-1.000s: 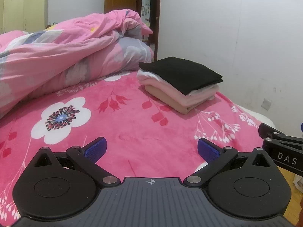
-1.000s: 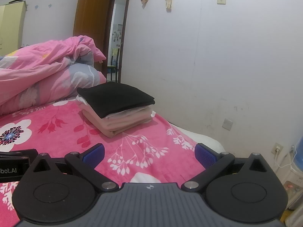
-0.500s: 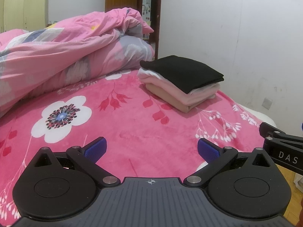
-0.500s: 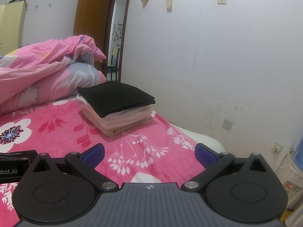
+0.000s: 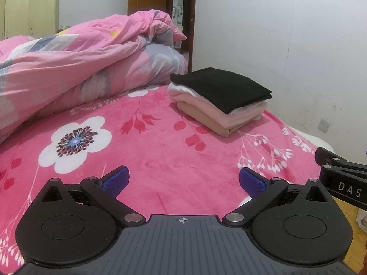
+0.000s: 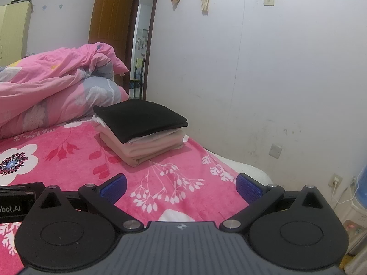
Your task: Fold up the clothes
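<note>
A neat stack of folded clothes (image 5: 220, 102) (image 6: 142, 130) rests on the pink flowered bed cover (image 5: 137, 142) (image 6: 75, 151), near the bed's right edge. A black garment (image 5: 222, 88) (image 6: 140, 118) lies on top, over white, pink and tan layers. My left gripper (image 5: 182, 180) is open over the cover, well short of the stack, with nothing between its blue pads. My right gripper (image 6: 181, 185) is open too, empty, and also short of the stack. The right gripper's body (image 5: 344, 183) shows at the right edge of the left wrist view.
A crumpled pink quilt (image 5: 75, 68) (image 6: 52, 87) is heaped at the back left of the bed. A white wall (image 6: 275, 80) runs close along the bed's right side. A brown door (image 6: 107, 20) stands open behind. A water dispenser (image 6: 360, 194) sits on the floor at right.
Both views have shifted only slightly; the stack sits a little higher in the left wrist view. Both grippers stay open and empty.
</note>
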`<state>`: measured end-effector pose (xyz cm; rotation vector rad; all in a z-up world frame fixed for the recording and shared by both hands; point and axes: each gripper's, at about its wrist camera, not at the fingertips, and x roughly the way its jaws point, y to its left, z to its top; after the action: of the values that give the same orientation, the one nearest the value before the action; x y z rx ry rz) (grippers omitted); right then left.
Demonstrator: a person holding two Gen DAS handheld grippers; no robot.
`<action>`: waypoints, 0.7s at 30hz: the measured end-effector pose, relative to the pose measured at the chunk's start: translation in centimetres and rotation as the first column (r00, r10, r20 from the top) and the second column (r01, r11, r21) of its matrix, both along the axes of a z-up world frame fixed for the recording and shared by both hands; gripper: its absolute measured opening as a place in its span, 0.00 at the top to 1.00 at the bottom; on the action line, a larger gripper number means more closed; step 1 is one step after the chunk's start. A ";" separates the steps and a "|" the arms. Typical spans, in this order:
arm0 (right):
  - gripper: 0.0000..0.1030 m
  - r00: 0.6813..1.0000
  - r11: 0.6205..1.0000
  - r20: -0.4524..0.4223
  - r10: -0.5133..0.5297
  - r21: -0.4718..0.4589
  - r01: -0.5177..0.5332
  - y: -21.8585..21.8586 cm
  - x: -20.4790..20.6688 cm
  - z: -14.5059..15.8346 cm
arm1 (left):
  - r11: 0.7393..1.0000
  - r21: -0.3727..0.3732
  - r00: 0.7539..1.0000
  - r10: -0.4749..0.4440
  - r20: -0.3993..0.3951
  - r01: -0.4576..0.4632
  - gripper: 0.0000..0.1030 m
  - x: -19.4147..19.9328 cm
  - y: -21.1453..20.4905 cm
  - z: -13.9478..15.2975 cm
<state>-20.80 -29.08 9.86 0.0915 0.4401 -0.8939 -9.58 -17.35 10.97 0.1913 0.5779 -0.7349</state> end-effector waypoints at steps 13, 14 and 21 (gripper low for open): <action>0.00 1.000 1.000 0.002 0.003 -0.004 -0.003 -0.2 0.2 0.3 | 1.000 -0.001 1.000 0.001 0.003 -0.001 0.00 0.0 -0.1 0.1; 0.00 1.000 1.000 0.002 0.003 -0.004 -0.003 -0.2 0.2 0.3 | 1.000 -0.001 1.000 0.002 0.003 -0.002 0.00 0.0 -0.1 0.1; 0.00 1.000 1.000 0.002 0.003 -0.006 -0.003 -0.2 0.4 0.3 | 1.000 0.001 1.000 0.003 0.003 -0.003 0.00 0.0 -0.1 0.2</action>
<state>-20.42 -29.26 10.21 0.0863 0.4354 -0.8917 -9.53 -17.45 11.13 0.1924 0.5752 -0.7317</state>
